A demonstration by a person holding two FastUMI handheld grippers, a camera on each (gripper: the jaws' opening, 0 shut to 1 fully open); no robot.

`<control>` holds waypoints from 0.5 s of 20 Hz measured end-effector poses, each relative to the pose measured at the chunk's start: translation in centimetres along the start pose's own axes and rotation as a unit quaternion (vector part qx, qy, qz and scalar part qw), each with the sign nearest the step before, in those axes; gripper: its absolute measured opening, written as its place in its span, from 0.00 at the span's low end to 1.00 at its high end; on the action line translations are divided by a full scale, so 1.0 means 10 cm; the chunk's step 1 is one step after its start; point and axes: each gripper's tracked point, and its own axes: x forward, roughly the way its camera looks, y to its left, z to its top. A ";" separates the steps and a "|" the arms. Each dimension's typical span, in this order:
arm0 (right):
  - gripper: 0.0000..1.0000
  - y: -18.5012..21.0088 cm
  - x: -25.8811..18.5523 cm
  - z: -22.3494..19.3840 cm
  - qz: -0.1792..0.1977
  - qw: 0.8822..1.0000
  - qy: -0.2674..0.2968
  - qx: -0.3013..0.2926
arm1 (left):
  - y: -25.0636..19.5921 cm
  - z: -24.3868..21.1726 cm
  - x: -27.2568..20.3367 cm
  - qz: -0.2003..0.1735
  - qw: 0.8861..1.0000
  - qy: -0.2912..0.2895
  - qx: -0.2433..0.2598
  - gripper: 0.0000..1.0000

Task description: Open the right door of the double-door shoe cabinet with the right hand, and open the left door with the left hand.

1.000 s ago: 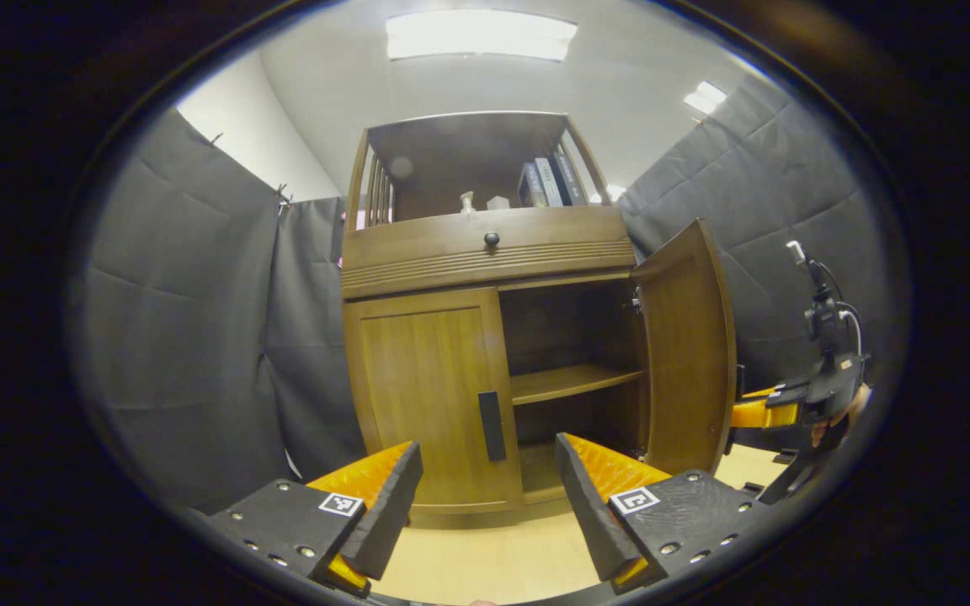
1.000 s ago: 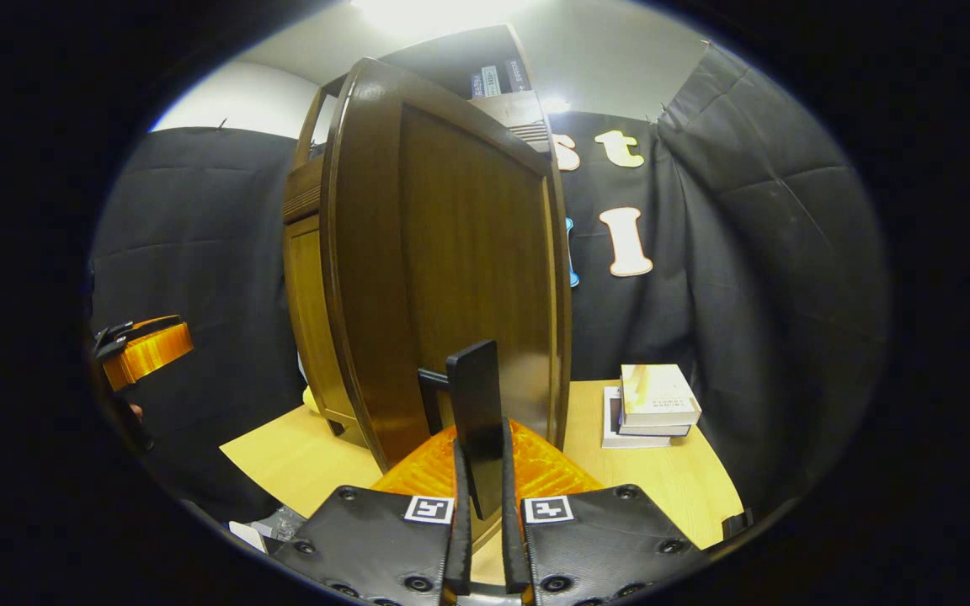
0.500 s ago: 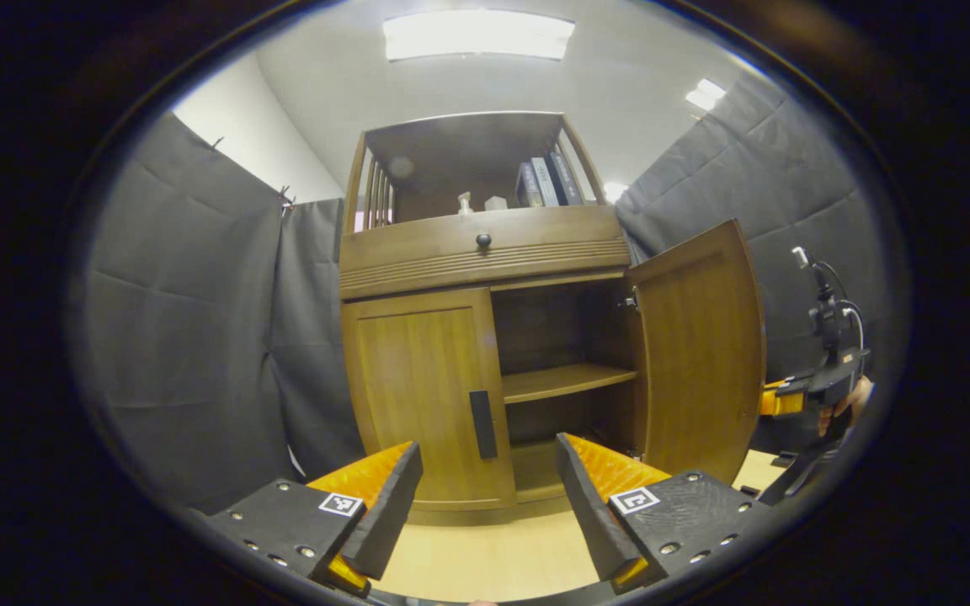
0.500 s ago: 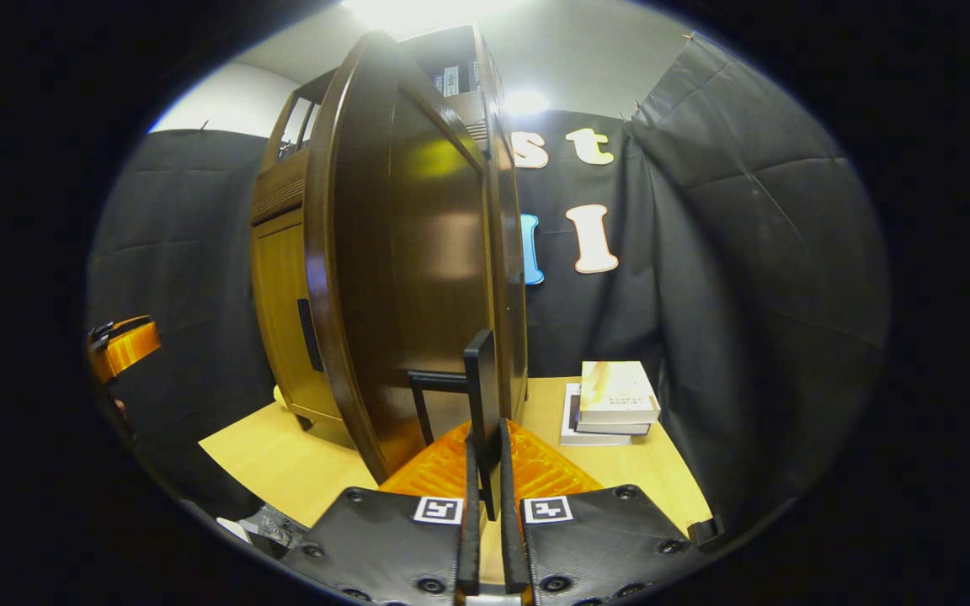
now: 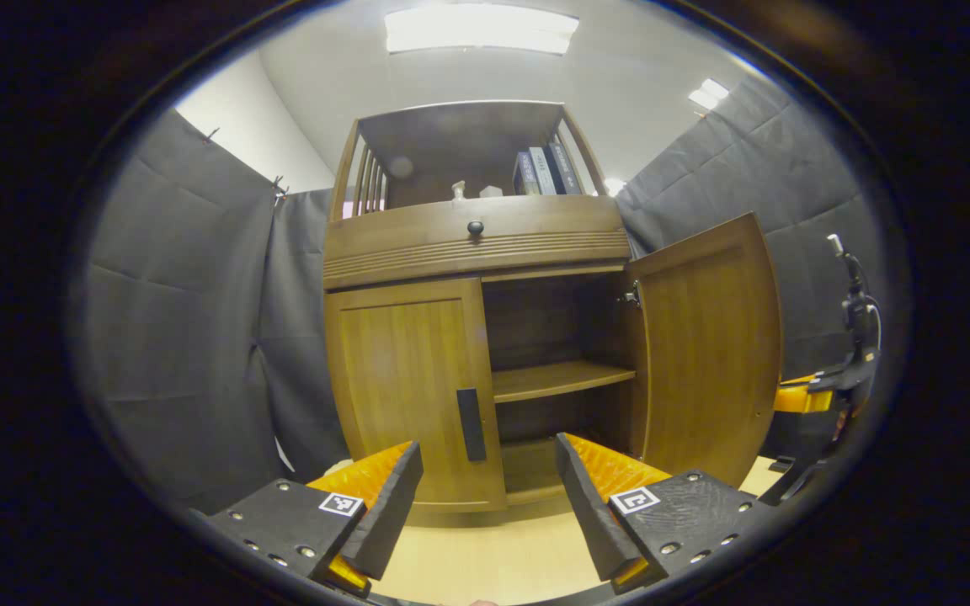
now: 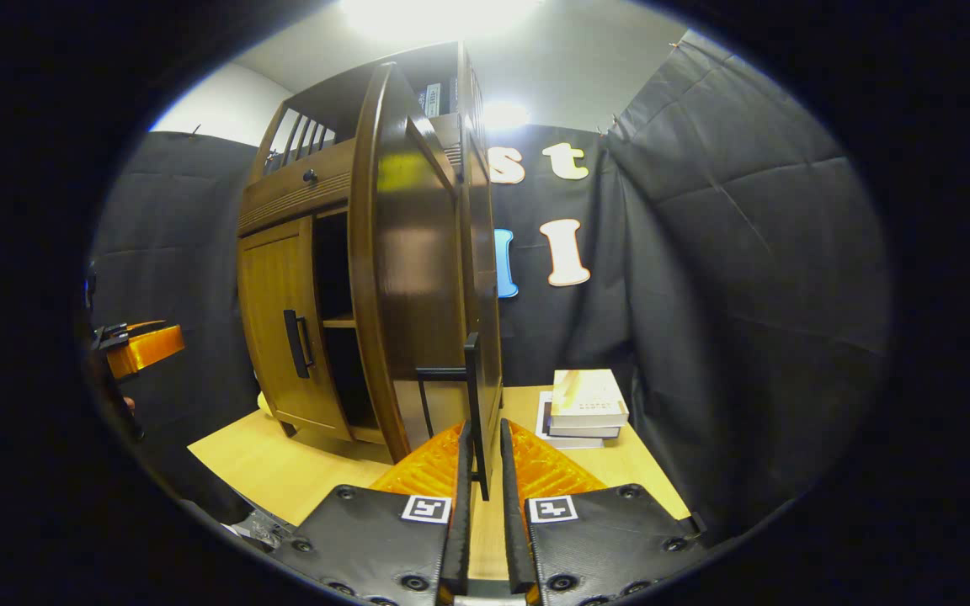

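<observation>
right gripper: fingers drawn in on either side of the right door's handle, a thin dark bar. a sliver of gap shows beside the bar, so whether both fingers press it cannot be told.
left gripper: fingers spread wide, nothing between them; hovers in front of the cabinet, apart from it.
right door: swung well out from the shoe cabinet, seen nearly edge-on in the right gripper view; inner shelf exposed.
left door: flush with the cabinet front, closed.
left door's handle: dark upright bar at the door's inner edge, just above and between the left gripper's fingers in the left gripper view.
drawer knob: above both doors, untouched.
stack of books: on the wooden floor by the booth wall, beyond the right door.
step in hand, by judgement: first half near its end, the right door looks open enough; second half not begun.
next move calls for: right gripper to let go of the handle and draw clear; left gripper to advance onto the left handle with the bar between its fingers, close, then pull along an arc about the hinges at the cabinet's left side.
</observation>
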 end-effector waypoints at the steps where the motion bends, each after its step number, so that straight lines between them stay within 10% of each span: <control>1: 0.30 -0.02 -0.06 0.03 -0.010 1.000 -0.005 -0.003 | -0.01 0.00 0.02 -0.002 1.000 -0.001 -0.003 0.92; 6: 0.92 -0.12 -0.52 0.29 -0.077 0.996 -0.049 -0.005 | -0.05 0.03 0.18 -0.004 1.000 -0.007 -0.023 0.92; 10: 0.92 -0.07 -0.79 0.37 -0.113 0.991 -0.068 0.004 | -0.04 -0.04 0.24 -0.001 1.000 0.001 -0.031 0.92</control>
